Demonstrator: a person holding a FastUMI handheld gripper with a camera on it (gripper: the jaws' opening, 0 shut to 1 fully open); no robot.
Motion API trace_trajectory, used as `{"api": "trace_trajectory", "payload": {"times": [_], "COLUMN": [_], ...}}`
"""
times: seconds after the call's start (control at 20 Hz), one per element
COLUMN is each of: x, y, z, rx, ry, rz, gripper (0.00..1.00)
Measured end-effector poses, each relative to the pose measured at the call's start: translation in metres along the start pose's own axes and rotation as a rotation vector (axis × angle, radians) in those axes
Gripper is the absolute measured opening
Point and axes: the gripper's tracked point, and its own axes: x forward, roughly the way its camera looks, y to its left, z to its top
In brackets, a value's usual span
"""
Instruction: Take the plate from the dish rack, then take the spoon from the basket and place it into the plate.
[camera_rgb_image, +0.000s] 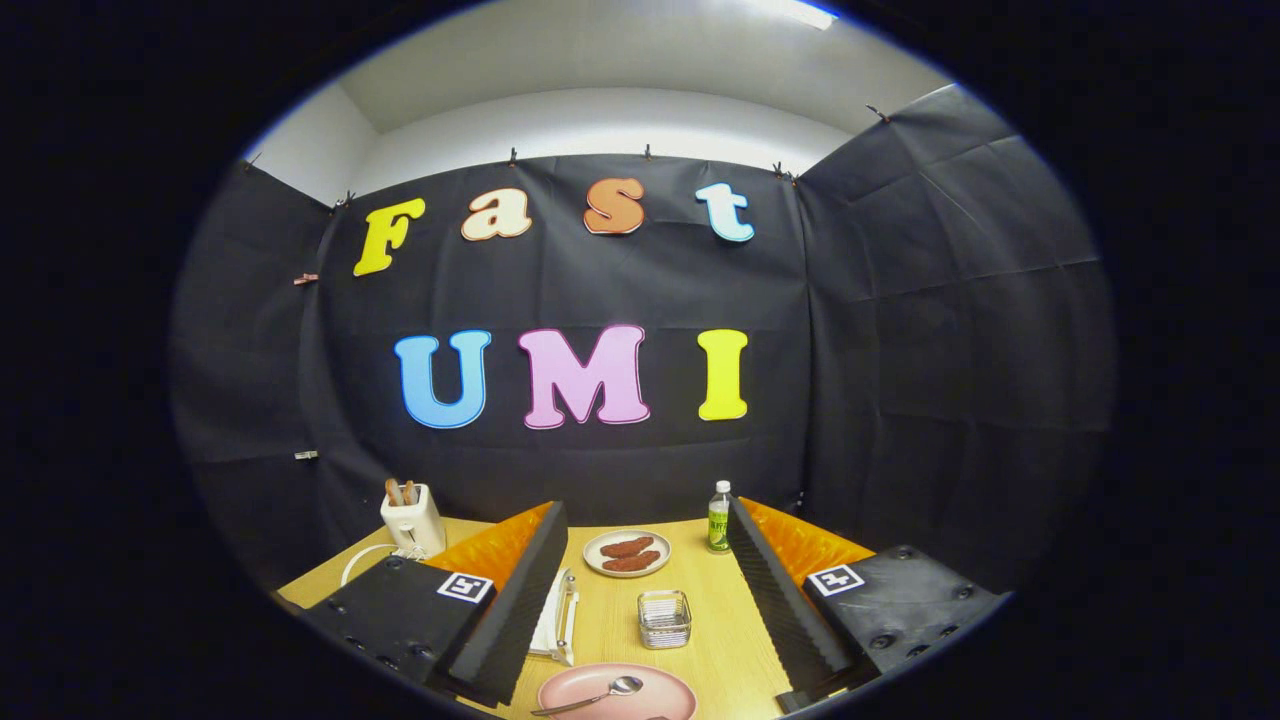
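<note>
Gripper (640, 610) fingers stand wide apart and hold nothing. Between them, at the near edge of the wooden table (700, 560), lies the round pink plate (640, 690) with the metal spoon (590, 697) resting in it. Just beyond stands the small wire basket (664, 618); the white dish rack (556, 618) sits beside the left finger. Judgement: placement step appears complete; next move calls only for withdrawal.

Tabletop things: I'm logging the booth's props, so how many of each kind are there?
Plates: 2, pink plate between the open gripper's fingers, white plate beyond
Spoon: 1, in the pink plate
Basket: 1
Dish rack: 1
Bottle: 1
Toaster: 1
Total: 7
</note>
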Motion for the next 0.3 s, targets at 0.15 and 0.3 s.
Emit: {"api": "trace_trajectory", "payload": {"times": [0.15, 0.3], "x": [-0.0007, -0.0004], "y": [0.0011, 0.0038], "z": [-0.0031, -0.0059], "rx": [-0.016, -0.021], "ry": [0.01, 0.015], "rz": [0.009, 0.014], "gripper": [0.98, 0.98]}}
